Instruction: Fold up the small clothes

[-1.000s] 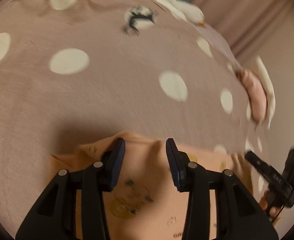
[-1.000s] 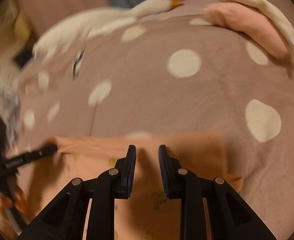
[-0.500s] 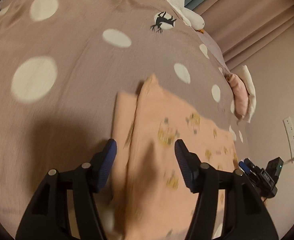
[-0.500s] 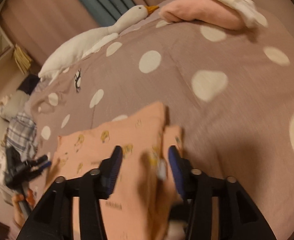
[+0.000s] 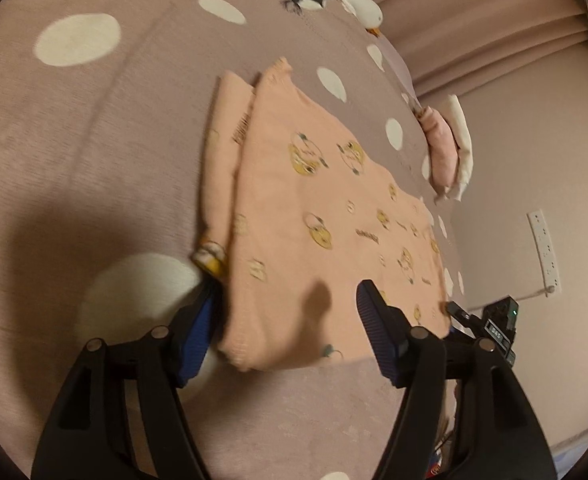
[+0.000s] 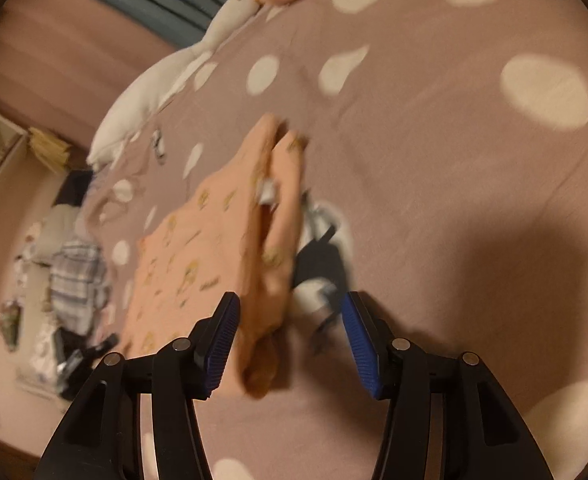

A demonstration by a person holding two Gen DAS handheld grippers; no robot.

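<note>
Mauve bedding with pale polka dots (image 5: 113, 152) fills both views, and a white goose plush (image 6: 153, 84) lies along its far edge by the curtains. On the bed lies the peach garment (image 5: 326, 216), printed with small yellow figures and already doubled over; a narrower folded strip shows along one side. The left tool (image 5: 289, 328) hovers at the garment's near hem with its jaws spread wide, gripping nothing. One blue pad sits partly behind the cloth edge, so whether it touches cannot be told.

From the right wrist view the garment (image 6: 197, 252) is smeared by motion blur, and its near corner droops between the spread jaws of the right tool (image 6: 289, 344), which also holds nothing. A white and dark patch just beside the fold is too blurred to identify. Pink and cream pillows (image 5: 450, 148) sit near the wall. A checked cloth (image 6: 77, 280) lies beyond the bed, its surroundings indistinct.
</note>
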